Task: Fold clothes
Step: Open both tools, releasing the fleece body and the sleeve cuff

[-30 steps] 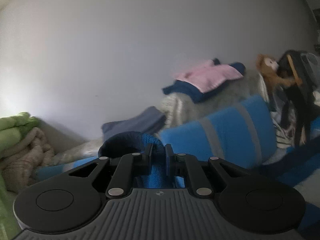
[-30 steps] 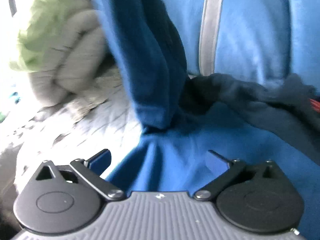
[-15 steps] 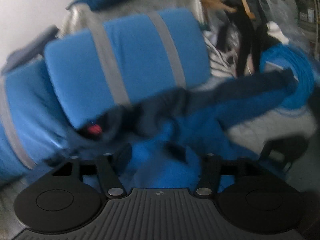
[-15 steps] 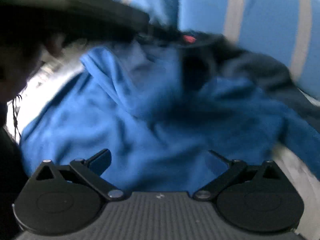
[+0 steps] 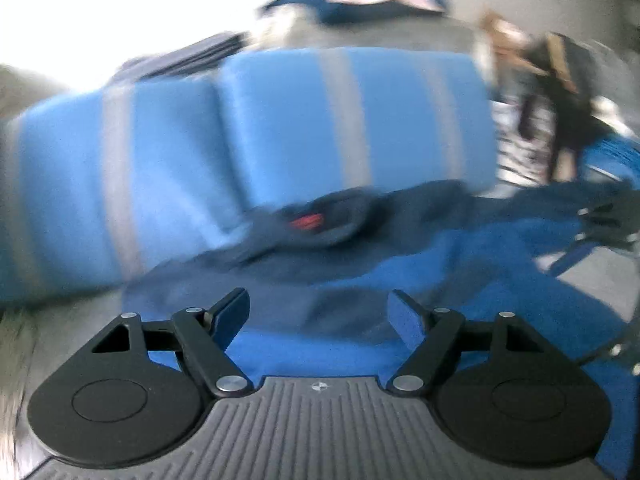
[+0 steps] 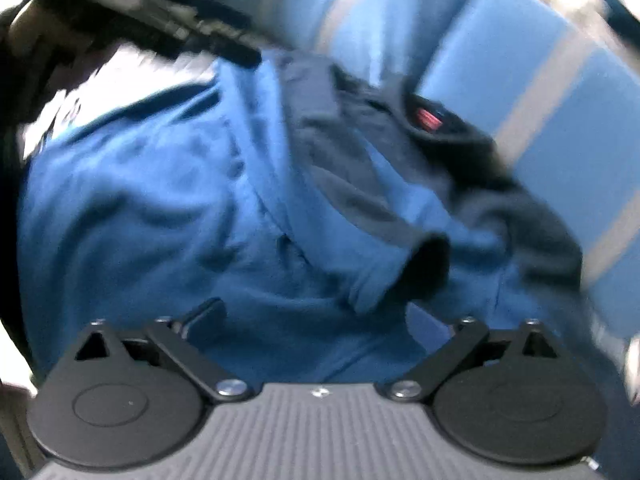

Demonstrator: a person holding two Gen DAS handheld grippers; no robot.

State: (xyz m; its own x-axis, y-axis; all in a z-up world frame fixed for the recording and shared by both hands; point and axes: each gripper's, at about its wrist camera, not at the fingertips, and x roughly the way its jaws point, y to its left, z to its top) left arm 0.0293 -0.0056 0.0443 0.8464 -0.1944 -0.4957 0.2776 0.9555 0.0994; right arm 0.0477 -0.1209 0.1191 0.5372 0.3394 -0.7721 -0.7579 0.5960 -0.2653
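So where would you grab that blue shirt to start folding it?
Probably the short sleeve's open cuff. On the blue shirt, spread loosely against the striped cushions, it stands up as a raised loop while the body lies flatter. The right gripper, jaws open and nothing between them, sits just before it, so come from that near side.

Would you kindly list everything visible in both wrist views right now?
shirt: one, blue with navy collar and a red tag, spread on the bed below both grippers
cushions: two, light blue with grey stripes, behind the shirt
folded clothes: blurred pile, pink and navy, behind the cushions
plush toy: one, tan, far right, blurred
left gripper: black, fingers open, just been opening, nothing gripped
right gripper: black, fingers open, just closed slightly, above the shirt
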